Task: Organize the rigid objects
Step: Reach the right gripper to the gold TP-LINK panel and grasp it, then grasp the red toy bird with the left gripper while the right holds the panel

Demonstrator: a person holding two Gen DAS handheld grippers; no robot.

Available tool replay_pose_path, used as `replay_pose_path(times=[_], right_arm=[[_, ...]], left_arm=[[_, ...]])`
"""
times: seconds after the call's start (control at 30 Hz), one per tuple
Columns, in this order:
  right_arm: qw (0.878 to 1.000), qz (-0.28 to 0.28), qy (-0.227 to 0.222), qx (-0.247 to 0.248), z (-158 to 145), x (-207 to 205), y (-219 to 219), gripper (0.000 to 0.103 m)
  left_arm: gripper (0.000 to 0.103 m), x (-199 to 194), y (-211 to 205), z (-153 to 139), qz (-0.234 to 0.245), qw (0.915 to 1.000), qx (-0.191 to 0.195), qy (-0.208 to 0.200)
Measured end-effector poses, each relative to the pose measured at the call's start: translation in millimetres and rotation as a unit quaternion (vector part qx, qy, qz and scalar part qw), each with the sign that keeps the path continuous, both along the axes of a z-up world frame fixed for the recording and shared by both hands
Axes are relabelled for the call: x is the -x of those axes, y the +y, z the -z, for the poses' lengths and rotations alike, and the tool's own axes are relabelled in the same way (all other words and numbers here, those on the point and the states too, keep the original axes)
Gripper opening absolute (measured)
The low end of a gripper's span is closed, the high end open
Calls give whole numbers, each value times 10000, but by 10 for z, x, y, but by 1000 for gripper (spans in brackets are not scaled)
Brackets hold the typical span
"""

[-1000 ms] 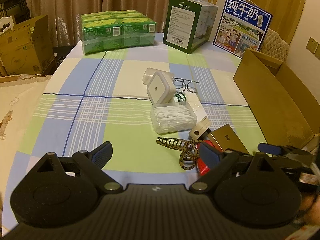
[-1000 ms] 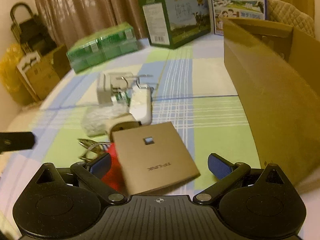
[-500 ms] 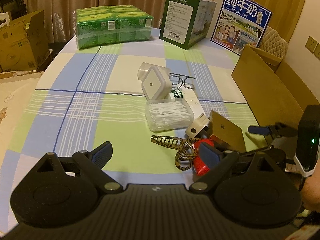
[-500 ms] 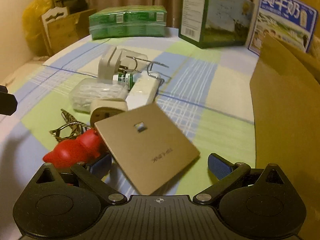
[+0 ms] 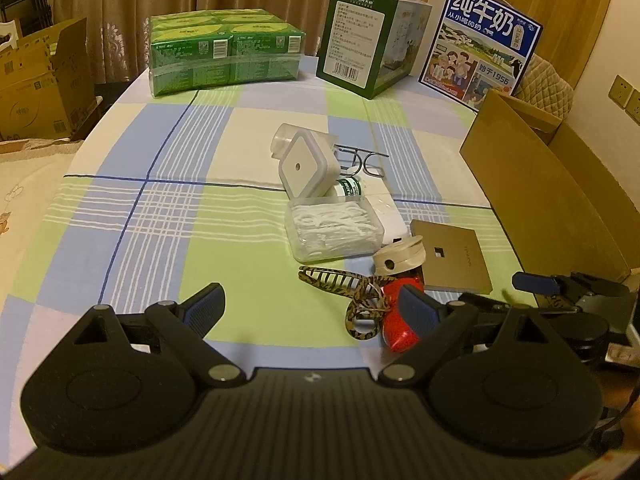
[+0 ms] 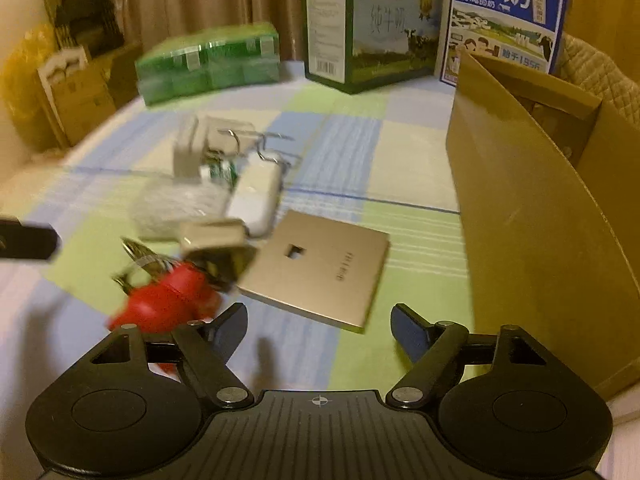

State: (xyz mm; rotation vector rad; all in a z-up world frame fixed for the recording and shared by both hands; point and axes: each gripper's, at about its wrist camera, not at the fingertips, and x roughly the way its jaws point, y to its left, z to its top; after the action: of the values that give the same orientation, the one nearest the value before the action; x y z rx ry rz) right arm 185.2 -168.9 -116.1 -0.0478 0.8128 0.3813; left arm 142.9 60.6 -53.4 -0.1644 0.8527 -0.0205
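A pile of small objects lies mid-table: a gold square panel [image 5: 450, 255] [image 6: 320, 266], a red toy [image 5: 400, 316] [image 6: 166, 300], a leopard-print hair clip [image 5: 352, 284], a round white plug [image 5: 400, 258], a clear box of floss picks [image 5: 334, 232], a white square night light [image 5: 306, 164], a small green-label bottle [image 5: 350, 188] and wire hooks [image 5: 360, 158]. My left gripper [image 5: 310, 306] is open and empty, near the table's front. My right gripper [image 6: 320, 330] is open and empty, just short of the gold panel, and also shows in the left wrist view [image 5: 560, 284].
An open cardboard box [image 5: 540, 184] [image 6: 532, 200] stands at the table's right. At the back stand a green tissue pack [image 5: 224, 52], a green milk carton box [image 5: 368, 36] and a blue milk box [image 5: 480, 44]. Cardboard boxes [image 5: 36, 88] sit off the table's left.
The gold panel, tilted up on edge half a second ago, now lies flatter on the table. My right gripper has drawn back a little; its view is blurred.
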Motion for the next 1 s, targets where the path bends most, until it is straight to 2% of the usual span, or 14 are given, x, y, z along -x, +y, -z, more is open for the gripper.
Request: replay_pose_path(times=[0.13, 0.27, 0.43, 0.53, 0.57, 0.6, 0.73, 0.9, 1.0], right_arm=[[9983, 450, 152, -339, 15, -150, 37, 82], [9963, 714, 308, -376, 112, -369, 151, 82], [9963, 772, 291, -251, 197, -509, 277, 93], [9974, 674, 262, -73, 219, -518, 274, 93], [9980, 587, 240, 86, 230, -504, 271, 89], [9983, 491, 171, 251, 244, -467, 266, 87], [9981, 466, 245, 324, 231, -274, 118, 86], [9984, 226, 283, 426, 199, 206, -34, 86], [9984, 262, 241, 431, 208, 487, -118, 87]], left_arm=[[91, -27, 8, 21, -37, 10000, -36, -37], [91, -83, 41, 78, -85, 9999, -46, -29], [91, -112, 72, 165, -130, 9999, 36, 31], [91, -121, 62, 202, -105, 9999, 60, 42], [91, -120, 57, 209, -86, 9999, 68, 36], [91, -118, 48, 214, -57, 10000, 76, 24], [91, -108, -24, 227, 125, 9999, 50, -57], [91, -110, -225, 289, 576, 9983, -82, -97], [90, -116, -374, 327, 862, 9961, -93, -137]])
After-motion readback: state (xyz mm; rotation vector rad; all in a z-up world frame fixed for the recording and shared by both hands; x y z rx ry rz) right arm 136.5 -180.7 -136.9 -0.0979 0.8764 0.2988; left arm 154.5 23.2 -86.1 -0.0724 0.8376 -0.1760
